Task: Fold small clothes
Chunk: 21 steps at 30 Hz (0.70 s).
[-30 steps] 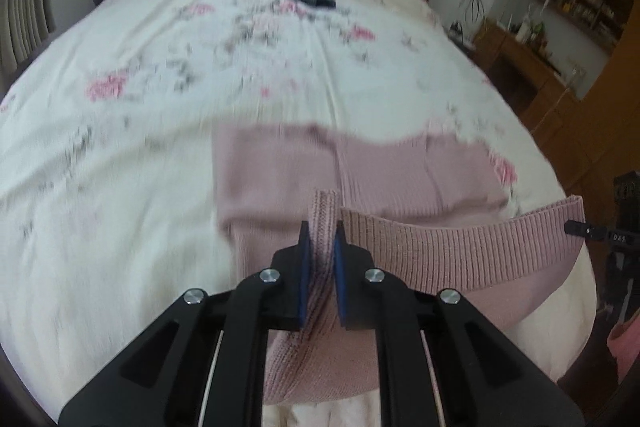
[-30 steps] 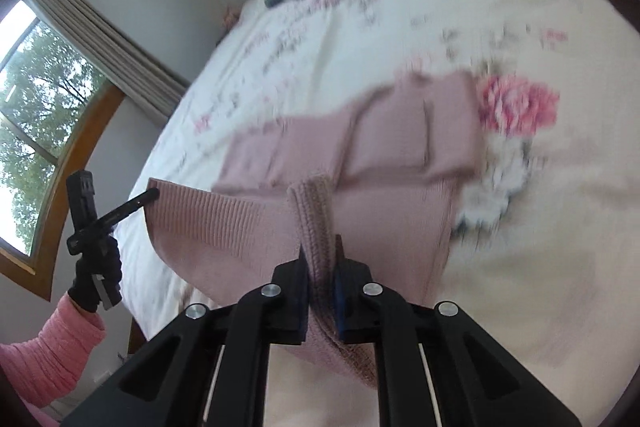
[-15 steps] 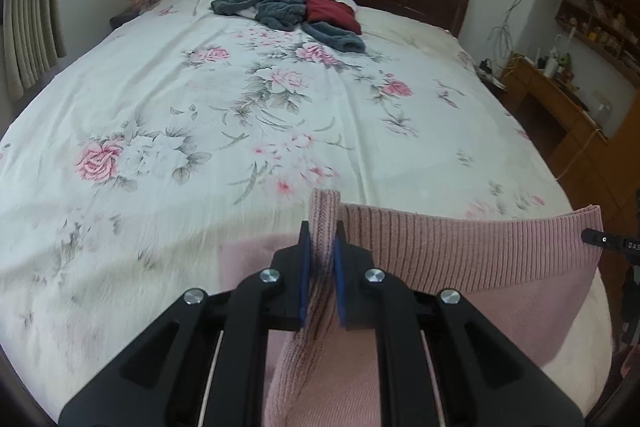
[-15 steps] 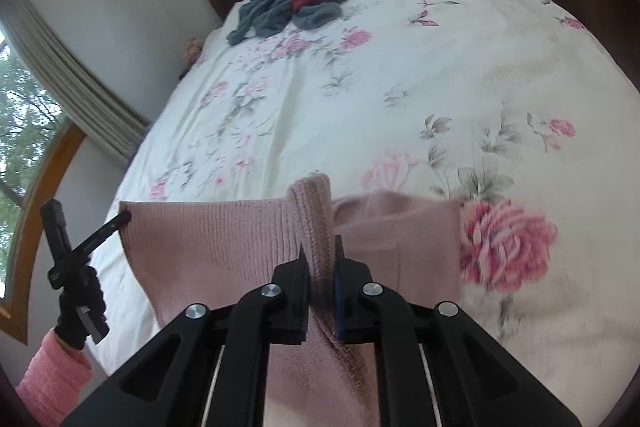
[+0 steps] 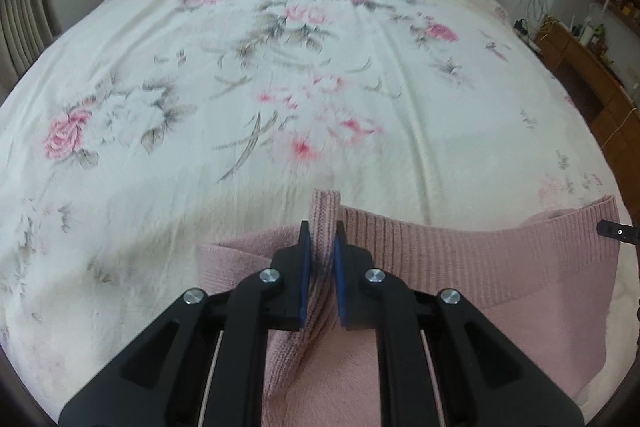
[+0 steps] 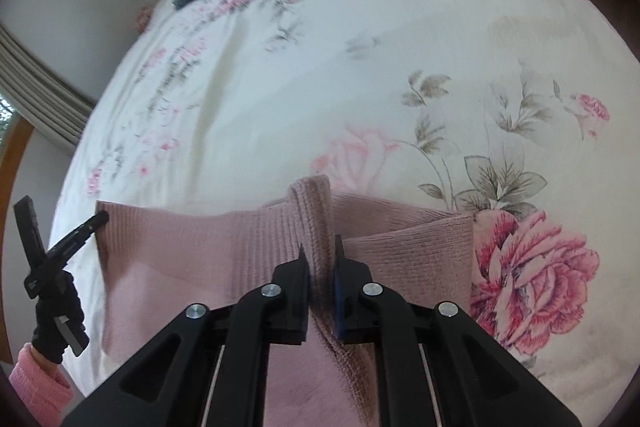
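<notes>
Both tongs pinch the ribbed hem of the pink sweater (image 5: 460,267): left tongs (image 5: 320,251), right tongs (image 6: 320,259). It lies at 6 o'clock on the bed (image 5: 200,87). Soft, light, stretchy knit; best gripped at hem corners

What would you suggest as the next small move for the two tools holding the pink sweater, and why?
Probably lower both together until the hem lies flat on the bedspread, then release. The left tool and right tool are each shut on the ribbed hem of the pink sweater, which stretches level between them, just above the garment's lower layer.
</notes>
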{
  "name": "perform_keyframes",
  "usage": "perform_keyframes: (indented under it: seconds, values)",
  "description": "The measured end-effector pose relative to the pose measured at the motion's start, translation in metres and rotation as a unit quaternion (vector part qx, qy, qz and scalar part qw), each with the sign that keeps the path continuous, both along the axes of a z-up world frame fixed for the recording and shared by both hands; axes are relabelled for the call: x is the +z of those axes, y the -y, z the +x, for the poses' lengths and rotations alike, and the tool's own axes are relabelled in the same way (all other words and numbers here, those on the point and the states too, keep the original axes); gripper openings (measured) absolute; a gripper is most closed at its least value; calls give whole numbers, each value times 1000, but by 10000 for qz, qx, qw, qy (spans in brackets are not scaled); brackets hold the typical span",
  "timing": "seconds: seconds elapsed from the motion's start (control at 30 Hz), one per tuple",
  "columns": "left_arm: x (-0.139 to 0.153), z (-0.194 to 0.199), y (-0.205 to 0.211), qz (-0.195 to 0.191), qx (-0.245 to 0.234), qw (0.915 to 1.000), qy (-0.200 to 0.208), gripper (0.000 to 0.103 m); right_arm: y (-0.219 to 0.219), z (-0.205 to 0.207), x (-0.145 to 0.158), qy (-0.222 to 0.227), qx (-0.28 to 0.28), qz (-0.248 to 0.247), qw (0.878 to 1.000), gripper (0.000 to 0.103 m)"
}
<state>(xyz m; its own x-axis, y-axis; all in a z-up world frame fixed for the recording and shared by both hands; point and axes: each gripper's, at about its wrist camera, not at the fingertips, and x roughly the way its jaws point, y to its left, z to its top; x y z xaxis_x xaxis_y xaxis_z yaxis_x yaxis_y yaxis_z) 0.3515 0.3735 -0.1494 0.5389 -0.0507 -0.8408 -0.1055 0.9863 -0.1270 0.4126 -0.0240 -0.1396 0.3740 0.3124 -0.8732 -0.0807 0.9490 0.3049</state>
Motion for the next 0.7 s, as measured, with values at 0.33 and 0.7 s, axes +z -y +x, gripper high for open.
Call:
perform_keyframes:
  seconds: [0.33, 0.7]
  values:
    - [-34, 6, -16, 96, 230, 9988, -425, 21, 14, 5, -30, -299, -272, -40, 9992, 19]
    - [5, -49, -24, 192, 419, 9989, -87, 42, 40, -64, -3, -257, -208, 392, 9987, 30]
